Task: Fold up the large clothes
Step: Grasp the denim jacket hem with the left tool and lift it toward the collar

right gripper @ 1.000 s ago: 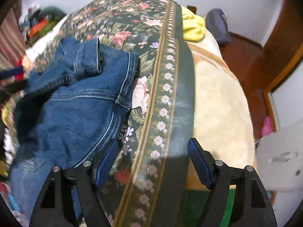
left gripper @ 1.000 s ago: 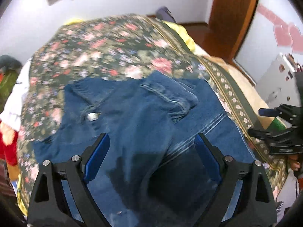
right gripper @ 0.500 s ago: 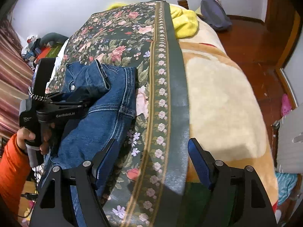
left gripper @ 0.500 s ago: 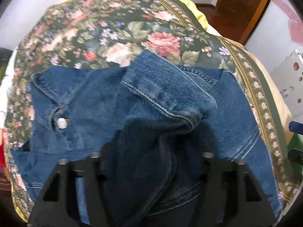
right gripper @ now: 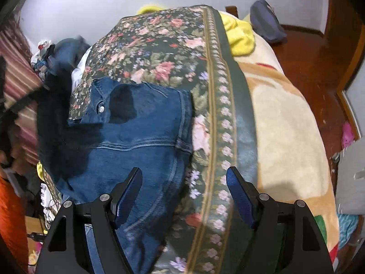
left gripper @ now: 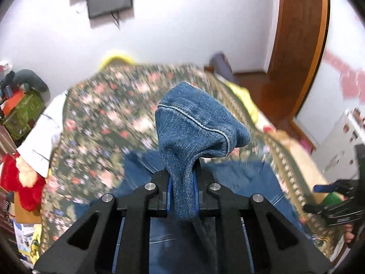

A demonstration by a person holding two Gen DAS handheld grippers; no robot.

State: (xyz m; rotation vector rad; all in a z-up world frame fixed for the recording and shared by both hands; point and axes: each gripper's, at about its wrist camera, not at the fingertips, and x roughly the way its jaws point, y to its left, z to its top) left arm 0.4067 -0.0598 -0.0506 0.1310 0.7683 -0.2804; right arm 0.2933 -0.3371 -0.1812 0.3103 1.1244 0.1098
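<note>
— Item: denim jacket?
— On floral bedspread, near its bordered edge; cuff pinched in just-closed left gripper.
— Right gripper?
— Jaws apart, empty, over the jacket's hem.

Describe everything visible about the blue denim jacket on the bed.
The blue denim jacket is faded mid-blue cotton with pale topstitched seams and a metal snap button. Most of it lies spread on the floral bedspread. One stitched-edge fold is lifted, pinched in the left gripper, whose jaws have just closed on it. The right gripper hovers open above it.
</note>
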